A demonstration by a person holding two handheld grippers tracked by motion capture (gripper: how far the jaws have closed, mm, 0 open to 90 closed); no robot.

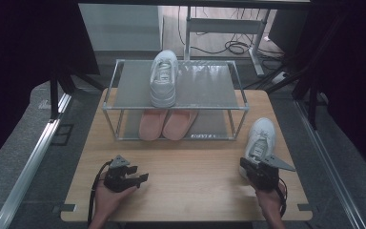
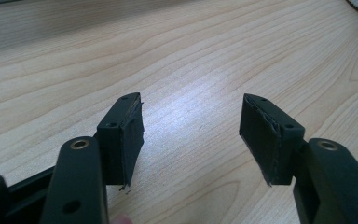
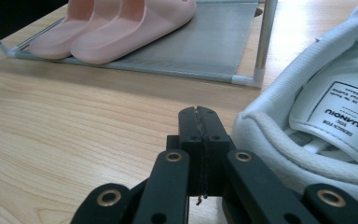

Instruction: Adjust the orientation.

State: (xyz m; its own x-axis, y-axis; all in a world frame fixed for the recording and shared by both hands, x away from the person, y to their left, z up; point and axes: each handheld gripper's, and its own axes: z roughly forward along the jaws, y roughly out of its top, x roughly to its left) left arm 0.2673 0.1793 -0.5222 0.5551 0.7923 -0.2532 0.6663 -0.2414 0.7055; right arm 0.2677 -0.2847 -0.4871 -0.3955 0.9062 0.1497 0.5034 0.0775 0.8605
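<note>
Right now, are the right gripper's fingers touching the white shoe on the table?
Cannot tell. In the right gripper view the shut fingers sit close beside the white shoe's heel collar, but no gap or contact shows plainly.

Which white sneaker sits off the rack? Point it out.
The white sneaker on the table, at the right, beside the shut right gripper. The other sneaker stands on the rack's top shelf, above the pink slippers.

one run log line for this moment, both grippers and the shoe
left gripper: open, nothing between jaws | right gripper: shut, empty, beside white lace-up sneaker | sneaker: on wooden table
</note>
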